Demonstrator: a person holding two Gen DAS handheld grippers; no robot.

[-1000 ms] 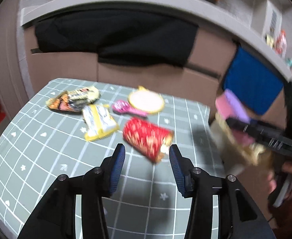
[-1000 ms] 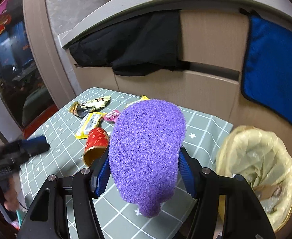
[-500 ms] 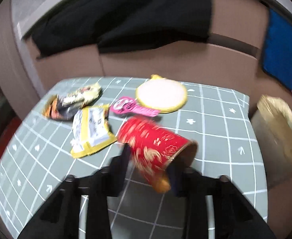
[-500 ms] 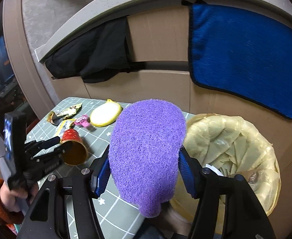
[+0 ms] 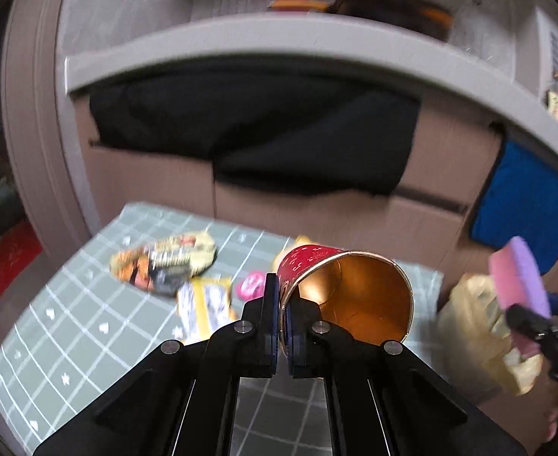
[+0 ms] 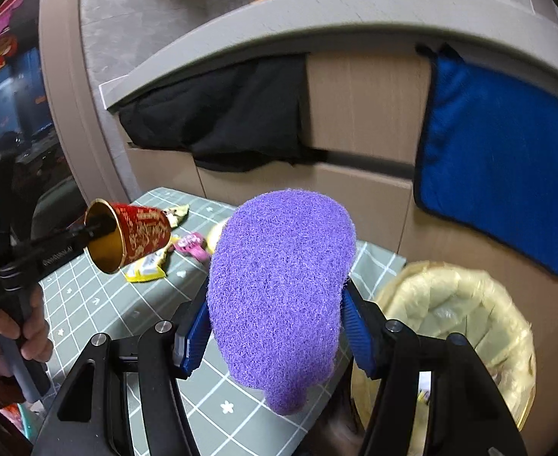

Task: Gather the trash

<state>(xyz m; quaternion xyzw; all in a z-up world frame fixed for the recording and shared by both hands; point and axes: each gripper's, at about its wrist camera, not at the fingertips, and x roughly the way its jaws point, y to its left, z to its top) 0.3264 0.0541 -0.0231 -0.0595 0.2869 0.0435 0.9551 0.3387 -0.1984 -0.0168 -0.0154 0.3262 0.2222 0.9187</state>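
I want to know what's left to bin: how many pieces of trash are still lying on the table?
4 visible: a dark snack wrapper at the far left, a yellow-edged wrapper nearer, a pink wrapper to its right, and a round yellow piece mostly hidden behind the cup. More may be hidden.

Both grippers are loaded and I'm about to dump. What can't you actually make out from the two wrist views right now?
- Trash bin contents: left wrist view blurs them; the purple sponge and right gripper cover part in the right wrist view.
- Wrapper print: motion blur, left wrist view.
- Yellow disc: mostly behind the red cup.
- Left gripper pad contact: too close.
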